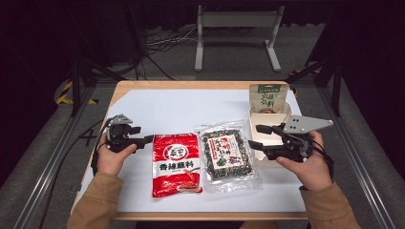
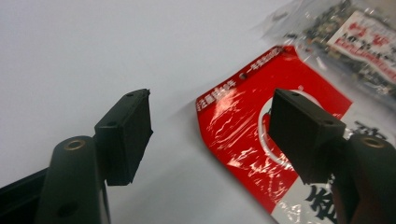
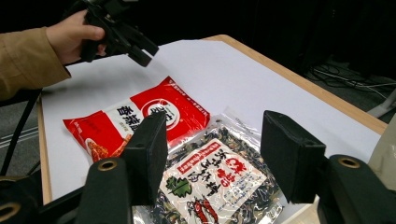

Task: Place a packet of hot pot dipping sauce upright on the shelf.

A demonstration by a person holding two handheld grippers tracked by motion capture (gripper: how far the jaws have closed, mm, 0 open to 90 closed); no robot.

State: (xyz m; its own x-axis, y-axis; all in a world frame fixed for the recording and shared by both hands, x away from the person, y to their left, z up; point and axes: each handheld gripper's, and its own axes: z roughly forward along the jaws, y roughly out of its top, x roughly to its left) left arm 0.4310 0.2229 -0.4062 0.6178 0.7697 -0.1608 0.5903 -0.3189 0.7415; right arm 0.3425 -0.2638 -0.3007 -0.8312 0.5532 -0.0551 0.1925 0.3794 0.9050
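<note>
A red sauce packet (image 1: 175, 163) lies flat on the white table top (image 1: 181, 107), left of a clear bag of dark dried food (image 1: 226, 154). My left gripper (image 1: 149, 139) hovers open just left of the red packet's top corner; in the left gripper view the red packet (image 2: 243, 140) lies beyond the empty gap of my left gripper (image 2: 210, 128). My right gripper (image 1: 254, 136) stands open beside the clear bag's right edge. In the right gripper view the clear bag (image 3: 212, 179) lies under my right gripper (image 3: 214, 156), with the red packet (image 3: 140, 116) behind.
A cream tray (image 1: 284, 114) sits at the right behind my right gripper, with a green pouch (image 1: 268, 99) standing in its far end. The wooden table edge (image 1: 210, 215) runs along the front. A grey metal stand (image 1: 236, 36) is on the floor beyond.
</note>
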